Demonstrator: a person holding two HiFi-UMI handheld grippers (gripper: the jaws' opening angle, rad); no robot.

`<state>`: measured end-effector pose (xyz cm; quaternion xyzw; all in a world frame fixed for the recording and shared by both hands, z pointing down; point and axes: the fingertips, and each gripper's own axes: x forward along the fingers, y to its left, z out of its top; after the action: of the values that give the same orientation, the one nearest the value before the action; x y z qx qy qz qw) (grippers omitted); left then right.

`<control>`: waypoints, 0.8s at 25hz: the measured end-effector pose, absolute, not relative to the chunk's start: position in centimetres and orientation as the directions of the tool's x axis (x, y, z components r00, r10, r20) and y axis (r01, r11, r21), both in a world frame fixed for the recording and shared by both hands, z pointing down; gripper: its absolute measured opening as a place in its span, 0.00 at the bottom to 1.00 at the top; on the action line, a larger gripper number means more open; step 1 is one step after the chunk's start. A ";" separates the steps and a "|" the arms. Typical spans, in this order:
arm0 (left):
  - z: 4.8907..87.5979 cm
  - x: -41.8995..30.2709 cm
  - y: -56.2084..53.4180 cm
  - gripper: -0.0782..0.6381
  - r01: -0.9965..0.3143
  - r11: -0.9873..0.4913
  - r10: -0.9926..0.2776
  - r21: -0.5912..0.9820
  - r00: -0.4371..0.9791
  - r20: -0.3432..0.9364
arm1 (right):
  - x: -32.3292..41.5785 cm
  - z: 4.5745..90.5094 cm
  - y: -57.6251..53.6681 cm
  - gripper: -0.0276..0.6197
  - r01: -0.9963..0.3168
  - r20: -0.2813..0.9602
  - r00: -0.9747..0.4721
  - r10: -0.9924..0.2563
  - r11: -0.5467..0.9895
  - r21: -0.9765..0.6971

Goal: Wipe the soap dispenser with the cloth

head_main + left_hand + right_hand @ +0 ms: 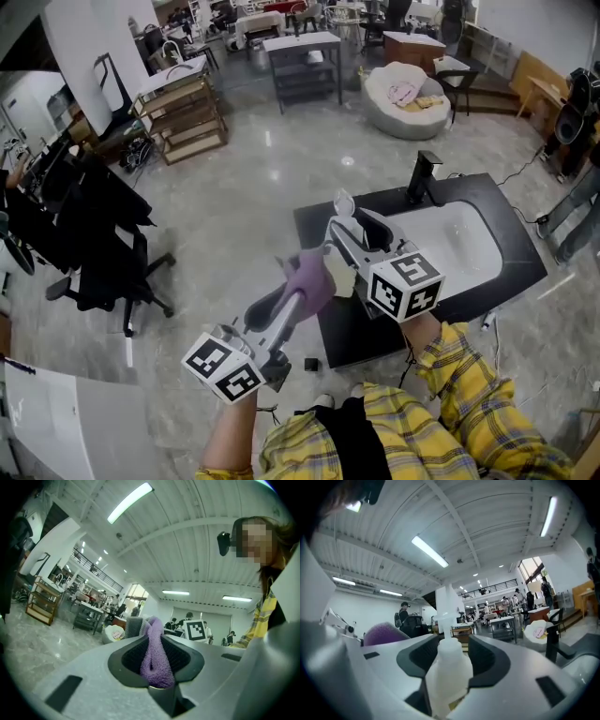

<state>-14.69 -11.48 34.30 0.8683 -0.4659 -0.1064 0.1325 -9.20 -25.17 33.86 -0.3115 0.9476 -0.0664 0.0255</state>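
1. The dispenser [448,676], a milky white bottle with a white pump, stands upright, clamped between the right gripper's [349,246] jaws, held up over the counter's [330,217] edge.
2. The purple cloth [312,278] sits just beside it, pinched in the left gripper's [156,649] jaws.

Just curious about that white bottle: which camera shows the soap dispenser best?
The right gripper view: the soap dispenser sits central, body and pump clear, between the right hand-held gripper's jaws. The head view shows it small, beside the purple cloth. The left gripper view misses it.
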 end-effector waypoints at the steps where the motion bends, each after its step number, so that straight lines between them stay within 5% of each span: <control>1: 34.2 -14.5 -11.6 0.20 -0.779 -0.542 -0.831 0.314 0.554 -0.059 | -8.3 33.5 -24.9 0.32 -0.576 -0.038 -0.808 -0.588 0.801 -0.160; 11: 34.6 -11.2 -16.0 0.20 -0.790 -0.599 -0.795 0.129 0.606 0.026 | -0.8 34.7 -23.6 0.31 -0.620 -0.090 -0.753 -0.652 0.749 -0.232; 20: 38.5 -8.6 -16.9 0.20 -0.721 -0.646 -0.738 0.249 0.674 0.037 | 3.1 34.9 -22.7 0.27 -0.644 -0.080 -0.732 -0.677 0.725 -0.245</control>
<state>-8.59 -16.94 38.53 0.9067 -0.4023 -0.0338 0.1223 3.10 -22.71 34.89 -0.3571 0.9250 -0.1006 0.0819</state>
